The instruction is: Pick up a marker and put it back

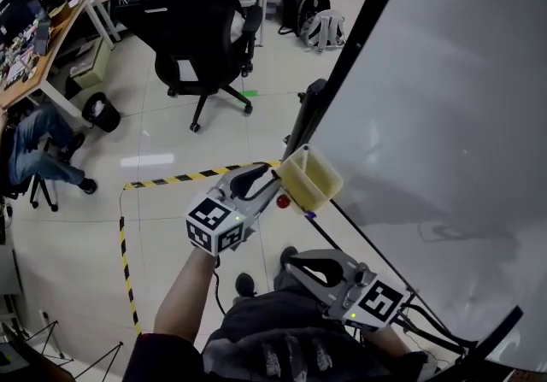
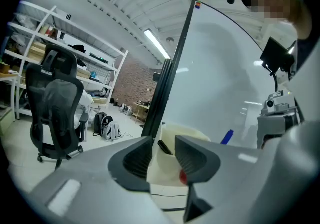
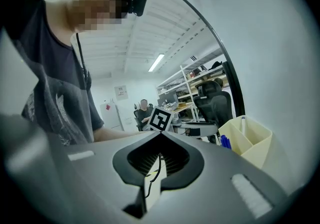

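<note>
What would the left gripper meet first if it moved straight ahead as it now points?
Probably the cream holder, which sits straight ahead between the open jaws of the left gripper; depth is unclear.

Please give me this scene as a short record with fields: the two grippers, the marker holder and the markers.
left gripper: jaws apart, nothing gripped, right in front of the holder
right gripper: jaws together, empty, away from the holder
holder: cream bin against the whiteboard
black marker: lies in the holder, not gripped
blue markers: at the holder; in it or beside it, cannot tell
</note>
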Demonstrator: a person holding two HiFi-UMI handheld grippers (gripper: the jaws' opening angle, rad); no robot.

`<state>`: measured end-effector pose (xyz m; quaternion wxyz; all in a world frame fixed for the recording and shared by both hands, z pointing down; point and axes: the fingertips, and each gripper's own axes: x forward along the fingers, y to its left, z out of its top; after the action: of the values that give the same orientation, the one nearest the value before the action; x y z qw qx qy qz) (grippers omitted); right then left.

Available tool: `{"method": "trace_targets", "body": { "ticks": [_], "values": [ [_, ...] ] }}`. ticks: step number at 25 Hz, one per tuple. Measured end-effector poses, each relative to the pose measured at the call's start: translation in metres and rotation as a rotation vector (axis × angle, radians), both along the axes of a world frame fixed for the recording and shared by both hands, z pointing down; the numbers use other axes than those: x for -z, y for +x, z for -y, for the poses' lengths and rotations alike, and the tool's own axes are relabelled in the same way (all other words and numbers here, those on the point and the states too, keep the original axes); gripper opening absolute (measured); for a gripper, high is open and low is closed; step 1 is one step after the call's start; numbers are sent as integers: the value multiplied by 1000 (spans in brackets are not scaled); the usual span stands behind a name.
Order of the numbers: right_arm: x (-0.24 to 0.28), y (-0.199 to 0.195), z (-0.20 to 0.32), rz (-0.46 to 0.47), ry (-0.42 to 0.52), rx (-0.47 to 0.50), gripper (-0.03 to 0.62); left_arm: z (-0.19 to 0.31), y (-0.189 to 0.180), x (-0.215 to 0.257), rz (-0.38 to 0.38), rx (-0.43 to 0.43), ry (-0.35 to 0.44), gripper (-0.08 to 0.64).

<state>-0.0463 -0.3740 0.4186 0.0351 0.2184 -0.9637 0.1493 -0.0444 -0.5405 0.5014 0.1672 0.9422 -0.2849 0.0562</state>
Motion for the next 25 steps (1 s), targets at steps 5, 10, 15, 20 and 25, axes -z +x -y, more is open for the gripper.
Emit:
{"method": "trace_targets", "body": {
  "ticks": [5,10,15,20,25],
  "values": [
    [0,6,3,3,1,-12,0,5,9,-7,-16,-22,-24,144],
    [-5,13,7,-5,-4,-25,0,9,10,-6,2,3,9,105],
    [-5,13,10,-2,0,-23,0,8,8,1,-3,34,56,77],
    [-7,11,8,1,-12,-21,0,1,6,15,-51,51,84,58],
    [-7,7,5,6,-15,-19,0,-8,6,31,-110,34,91,34]
  ]
}}
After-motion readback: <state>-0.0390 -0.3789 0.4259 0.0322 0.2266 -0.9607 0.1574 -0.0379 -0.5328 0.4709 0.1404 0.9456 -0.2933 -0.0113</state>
